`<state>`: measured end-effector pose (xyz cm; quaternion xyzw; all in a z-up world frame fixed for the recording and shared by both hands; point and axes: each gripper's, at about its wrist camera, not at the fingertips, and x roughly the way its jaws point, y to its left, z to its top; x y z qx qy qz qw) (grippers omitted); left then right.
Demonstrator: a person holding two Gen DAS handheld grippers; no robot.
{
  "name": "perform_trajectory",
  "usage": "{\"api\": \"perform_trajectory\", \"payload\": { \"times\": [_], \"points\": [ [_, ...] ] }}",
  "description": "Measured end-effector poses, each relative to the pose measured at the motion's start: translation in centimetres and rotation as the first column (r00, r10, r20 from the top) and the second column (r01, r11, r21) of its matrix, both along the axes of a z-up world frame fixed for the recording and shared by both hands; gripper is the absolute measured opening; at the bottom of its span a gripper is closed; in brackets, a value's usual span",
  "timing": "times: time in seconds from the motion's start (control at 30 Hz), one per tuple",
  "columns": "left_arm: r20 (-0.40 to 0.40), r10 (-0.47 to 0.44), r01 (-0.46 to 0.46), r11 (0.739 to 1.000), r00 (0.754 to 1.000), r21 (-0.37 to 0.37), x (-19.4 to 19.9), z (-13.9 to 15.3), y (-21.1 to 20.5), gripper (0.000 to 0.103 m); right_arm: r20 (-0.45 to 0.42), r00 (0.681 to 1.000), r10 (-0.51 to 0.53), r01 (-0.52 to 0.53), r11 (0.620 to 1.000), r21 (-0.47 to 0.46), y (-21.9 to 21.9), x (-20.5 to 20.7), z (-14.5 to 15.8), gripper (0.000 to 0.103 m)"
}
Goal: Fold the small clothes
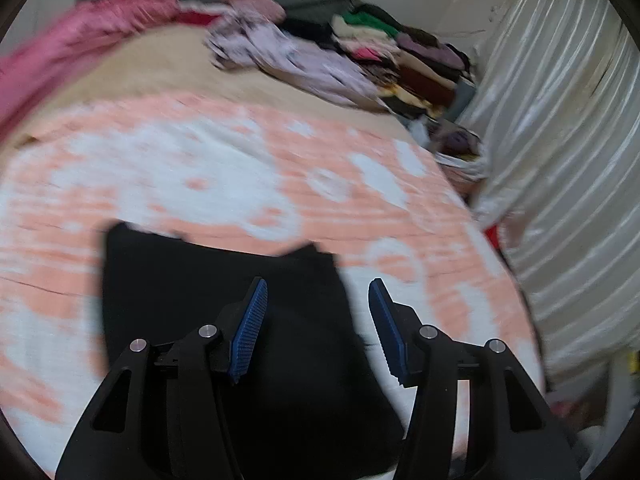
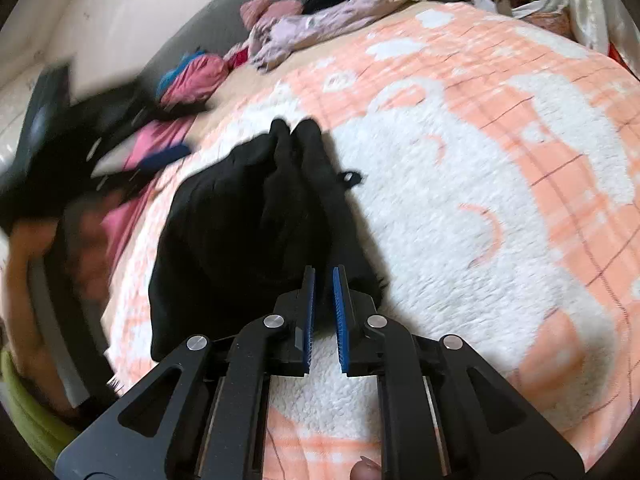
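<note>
A small black garment lies on a peach-and-white blanket. In the left wrist view my left gripper is open and empty, above the garment's right part. In the right wrist view the same garment lies bunched with two strap ends pointing away. My right gripper has its blue pads nearly together with a narrow gap, at the garment's near edge; I cannot tell whether cloth is pinched. The left gripper shows blurred at the far left.
A lilac garment and pink clothes lie further up the bed. A stack of folded clothes stands at the back right. A shiny white curtain hangs on the right. A grey headboard runs behind.
</note>
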<state>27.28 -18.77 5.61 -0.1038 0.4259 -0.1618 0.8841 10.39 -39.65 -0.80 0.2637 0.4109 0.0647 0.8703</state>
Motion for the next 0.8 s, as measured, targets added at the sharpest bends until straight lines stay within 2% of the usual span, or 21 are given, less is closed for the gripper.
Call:
{"api": "perform_trajectory", "payload": {
  "times": [0.07, 0.13, 0.17, 0.2, 0.33, 0.37, 0.43, 0.57, 0.67, 0.8],
  "points": [
    [0.026, 0.038, -0.039, 0.998, 0.999, 0.049, -1.1, 0.1, 2.4, 0.051, 0.031, 1.000, 0.000, 0.000, 1.000, -0.003, -0.2, 0.0, 0.8, 0.009],
    [0.052, 0.076, -0.082, 0.989, 0.996, 0.121, -2.6, -0.6, 5.2, 0.051, 0.073, 0.997, 0.022, -0.021, 1.000, -0.017, -0.1, 0.0, 1.9, 0.018],
    [0.059, 0.094, -0.102, 0.984, 0.994, 0.149, -3.2, -1.2, 6.5, 0.051, 0.087, 0.996, 0.037, -0.036, 0.999, -0.014, -0.1, 0.2, 2.2, 0.029],
    [0.059, 0.106, -0.114, 0.980, 0.993, 0.161, -3.6, -1.7, 7.4, 0.051, 0.100, 0.994, 0.053, -0.053, 0.999, -0.007, -0.1, 0.5, 2.6, 0.034],
    [0.022, 0.097, -0.099, 0.984, 0.995, 0.147, -4.8, -4.5, 9.9, 0.051, 0.120, 0.986, 0.119, -0.111, 0.991, -0.071, 1.0, 3.4, 4.5, 0.041],
    [0.018, 0.082, -0.083, 0.986, 0.997, 0.148, -4.9, -5.0, 9.9, 0.052, 0.114, 0.984, 0.135, -0.127, 0.989, -0.075, 1.4, 4.5, 4.7, 0.048],
    [0.039, 0.045, -0.050, 0.985, 0.998, 0.164, -5.5, -5.8, 9.2, 0.052, 0.086, 0.985, 0.152, -0.143, 0.985, -0.095, 2.0, 6.7, 4.6, 0.052],
    [0.074, 0.035, -0.047, 0.986, 0.997, 0.161, -5.8, -6.3, 8.2, 0.050, 0.019, 0.982, 0.189, -0.184, 0.971, -0.155, 3.0, 9.8, 3.9, 0.058],
    [0.093, 0.023, -0.040, 0.983, 0.995, 0.179, -6.2, -6.4, 7.8, 0.050, -0.008, 0.977, 0.212, -0.212, 0.968, -0.132, 3.0, 11.9, 3.0, 0.067],
    [0.077, 0.023, -0.033, 0.990, 0.997, 0.134, -6.0, -6.8, 8.5, 0.050, -0.054, 0.970, 0.239, -0.243, 0.966, -0.084, 3.1, 14.5, 1.3, 0.067]
  ]
}}
